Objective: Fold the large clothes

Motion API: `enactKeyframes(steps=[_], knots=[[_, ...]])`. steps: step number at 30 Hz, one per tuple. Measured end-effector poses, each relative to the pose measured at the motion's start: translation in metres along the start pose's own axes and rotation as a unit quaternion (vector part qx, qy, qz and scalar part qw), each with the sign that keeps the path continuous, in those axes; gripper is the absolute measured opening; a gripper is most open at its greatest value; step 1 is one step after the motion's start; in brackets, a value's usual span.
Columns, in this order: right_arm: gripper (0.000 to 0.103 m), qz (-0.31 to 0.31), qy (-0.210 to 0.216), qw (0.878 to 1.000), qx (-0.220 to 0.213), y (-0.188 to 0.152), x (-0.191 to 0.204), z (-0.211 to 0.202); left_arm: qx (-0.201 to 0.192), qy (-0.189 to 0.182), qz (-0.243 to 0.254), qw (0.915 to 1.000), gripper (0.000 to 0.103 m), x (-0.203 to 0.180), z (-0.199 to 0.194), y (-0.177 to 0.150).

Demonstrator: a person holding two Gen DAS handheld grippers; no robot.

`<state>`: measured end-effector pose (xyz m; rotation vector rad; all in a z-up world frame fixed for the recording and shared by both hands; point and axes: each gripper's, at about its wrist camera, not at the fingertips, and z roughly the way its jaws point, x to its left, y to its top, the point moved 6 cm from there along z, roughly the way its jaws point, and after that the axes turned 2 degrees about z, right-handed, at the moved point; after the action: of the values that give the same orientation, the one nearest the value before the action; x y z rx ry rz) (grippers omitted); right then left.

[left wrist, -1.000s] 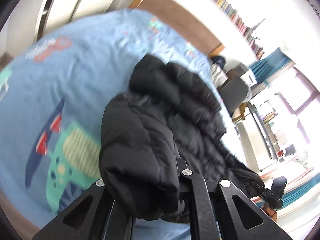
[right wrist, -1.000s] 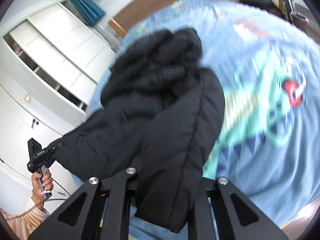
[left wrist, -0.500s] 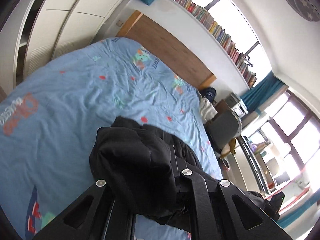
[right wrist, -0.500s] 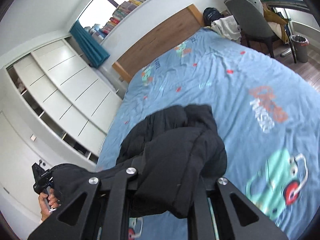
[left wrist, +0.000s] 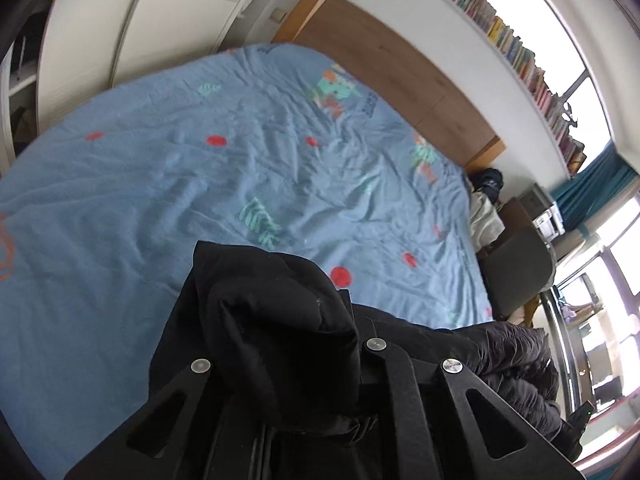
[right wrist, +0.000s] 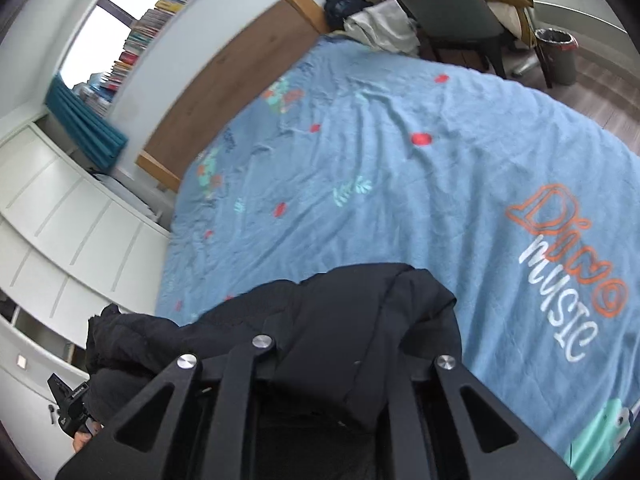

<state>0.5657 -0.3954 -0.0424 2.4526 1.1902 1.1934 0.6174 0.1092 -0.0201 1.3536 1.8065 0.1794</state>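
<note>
We see a black puffer jacket (left wrist: 276, 344) bunched at 6 o'clock in both wrist views, its quilted fabric matte and heaped over the fingers. It hangs stretched between the two grippers, in front of the bed rather than spread on it. The left gripper (left wrist: 320, 408) has its jaws closed on a thick fold of the jacket, and the right gripper (right wrist: 340, 392) likewise has its jaws clamped on the jacket (right wrist: 352, 320); the fabric hides the fingertips themselves.

Toward 12 o'clock lies the bed (left wrist: 168, 184), covered by a wrinkled blue sheet with red dots, teal leaf shapes and cartoon figures; in the right view, lettering reading "MUSIC" (right wrist: 560, 316) shows at 3 o'clock. A wooden headboard (left wrist: 400, 72) stands at the far end, with a long shelf of books (left wrist: 516, 52) above it and teal curtains (right wrist: 84, 128) by the windows. White wardrobe doors (right wrist: 68, 232) fill the side at 9 o'clock in the right view. A grey chair (right wrist: 444, 4) stands at 1 o'clock there, with pale clothes (right wrist: 380, 28) piled beside it.

A waste bin (right wrist: 558, 56) with a liner stands on the wooden floor at 2 o'clock; we cannot tell what is in it.
</note>
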Motion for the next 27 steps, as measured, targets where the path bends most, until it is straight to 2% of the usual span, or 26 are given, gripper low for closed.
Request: enactKeyframes(steps=[3,6,10,13,15,16,17,18,19,20,23,27], knots=[[0.013,0.017,-0.011,1.000,0.017,0.002,-0.017,0.045,0.023,0.016,-0.010,0.9996,0.014,0.016,0.051,-0.008],[0.014,0.034,-0.014,0.999,0.037,-0.002,-0.033,0.086,0.042,0.017,-0.022,0.9987,0.015,0.029,0.085,-0.021],[0.015,0.040,-0.006,0.998,0.048,-0.009,-0.041,0.118,0.051,-0.001,-0.037,0.9980,0.016,0.037,0.105,-0.028],[0.017,0.053,0.009,0.997,0.048,-0.010,-0.045,0.122,0.049,-0.024,-0.058,0.9968,0.018,0.040,0.099,-0.027],[0.023,0.066,0.034,0.996,0.044,-0.008,-0.046,0.118,0.042,-0.043,-0.074,0.9955,0.028,0.040,0.089,-0.022],[0.031,0.071,0.049,0.995,0.041,-0.006,-0.045,0.113,0.035,-0.057,-0.083,0.9943,0.032,0.040,0.081,-0.018],[0.043,0.077,0.066,0.994,0.034,-0.003,-0.044,0.105,0.028,-0.067,-0.091,0.9932,0.045,0.039,0.074,-0.014],[0.050,0.078,0.075,0.994,0.030,0.000,-0.041,0.099,0.019,-0.074,-0.098,0.9922,0.058,0.038,0.064,-0.008],[0.066,0.079,0.085,0.993,0.025,0.004,-0.038,0.091,0.008,-0.075,-0.099,0.9922,0.062,0.036,0.056,-0.002],[0.077,0.075,0.089,0.993,0.017,0.010,-0.032,0.082,-0.004,-0.072,-0.096,0.9927,0.064,0.034,0.045,0.005],[0.081,0.050,0.084,0.995,-0.003,0.024,-0.015,0.059,-0.019,-0.058,-0.079,0.9950,0.065,0.026,0.020,0.020],[0.082,-0.017,0.066,0.997,-0.028,0.031,0.015,0.022,-0.024,-0.009,0.005,0.9997,0.067,-0.002,-0.010,0.018]])
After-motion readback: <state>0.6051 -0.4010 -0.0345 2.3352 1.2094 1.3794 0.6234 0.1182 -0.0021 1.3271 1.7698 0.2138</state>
